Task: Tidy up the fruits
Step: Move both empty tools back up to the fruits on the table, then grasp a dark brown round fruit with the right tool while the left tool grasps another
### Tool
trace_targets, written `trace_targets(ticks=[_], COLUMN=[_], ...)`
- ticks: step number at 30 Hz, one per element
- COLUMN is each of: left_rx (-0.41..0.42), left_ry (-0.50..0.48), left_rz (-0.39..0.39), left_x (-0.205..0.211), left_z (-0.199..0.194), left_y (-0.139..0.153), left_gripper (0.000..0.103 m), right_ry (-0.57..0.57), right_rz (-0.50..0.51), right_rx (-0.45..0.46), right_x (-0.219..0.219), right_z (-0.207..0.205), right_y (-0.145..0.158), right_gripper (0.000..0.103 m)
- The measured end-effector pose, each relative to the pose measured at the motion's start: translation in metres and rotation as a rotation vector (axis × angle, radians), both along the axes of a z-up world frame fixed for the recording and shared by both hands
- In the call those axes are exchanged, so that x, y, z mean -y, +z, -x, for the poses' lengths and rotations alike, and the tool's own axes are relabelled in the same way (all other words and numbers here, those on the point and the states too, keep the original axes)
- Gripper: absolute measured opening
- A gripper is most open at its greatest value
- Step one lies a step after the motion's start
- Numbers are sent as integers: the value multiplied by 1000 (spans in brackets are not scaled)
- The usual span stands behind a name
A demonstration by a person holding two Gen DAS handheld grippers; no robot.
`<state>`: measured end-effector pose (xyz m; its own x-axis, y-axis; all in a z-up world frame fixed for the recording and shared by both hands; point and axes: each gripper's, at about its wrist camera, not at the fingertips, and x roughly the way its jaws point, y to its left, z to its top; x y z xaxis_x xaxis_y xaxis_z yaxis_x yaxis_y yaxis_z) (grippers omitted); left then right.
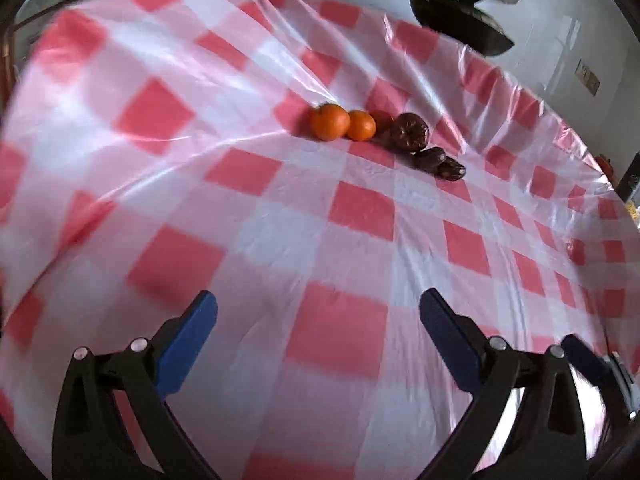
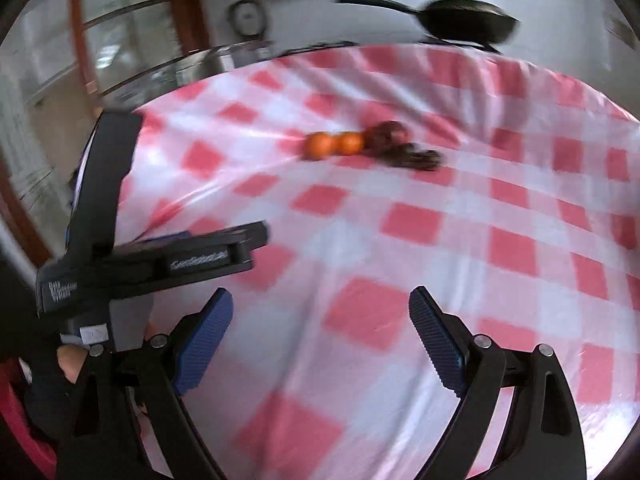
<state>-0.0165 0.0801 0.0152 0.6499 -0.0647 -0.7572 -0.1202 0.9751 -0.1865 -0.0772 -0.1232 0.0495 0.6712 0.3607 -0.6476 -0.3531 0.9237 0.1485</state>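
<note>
Covering the whole surface (image 1: 360,208) was a glossy red-and-white checked plastic cloth, creased and catching the light. Behind its far edge hung a black wok-shaped pan with a lid and long handle (image 1: 460,20), against a pale wall; in the right wrist view a round dial (image 2: 246,16) and a window with brown wooden framing (image 2: 80,40) showed further left.

Near the far middle of the cloth the fruits lay in a short row. Two round orange tangerines (image 1: 331,121) touched one another, a third orange one (image 1: 382,119) partly hidden just behind them. Beside those sat a dark purple round fruit with a ridged top (image 1: 409,131), and next to it two small dark oblong fruits (image 1: 440,163), touching. In the right wrist view the same row was blurred.

Left gripper (image 1: 318,312) hovered above the near cloth, its blue-padded fingers (image 1: 188,344) spread wide and holding nothing. Right gripper (image 2: 320,308) likewise had its ribbed blue fingers (image 2: 436,344) spread apart and empty, well short of the fruits, with the left tool's black body (image 2: 160,256) close at its left.
</note>
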Motion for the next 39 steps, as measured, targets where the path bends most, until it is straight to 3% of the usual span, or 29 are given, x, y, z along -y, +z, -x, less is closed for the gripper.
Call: trace_targets(ticks=[2, 7, 12, 22, 28, 39], left_rx=[-30, 1, -7, -6, 2, 5], left_ry=[-12, -36, -32, -88, -89, -88], left_rz=[23, 80, 140, 124, 145, 156], left_x=[5, 6, -2, 7, 3, 1], left_z=[-22, -53, -64, -61, -60, -59], left_y=[-9, -7, -13, -14, -13, -13], left_gripper=[101, 101, 101, 102, 101, 101], right_ry=[-47, -130, -177, -202, -180, -78], right_rz=[-4, 1, 17, 73, 127, 193], right_rx=[-27, -72, -96, -145, -180, -162], right_x=[15, 37, 51, 54, 43, 1], right_z=[-22, -74, -110, -177, -220, -281], right_y=[-4, -14, -23, -41, -47, -51], right_gripper=[87, 87, 87, 87, 87, 87])
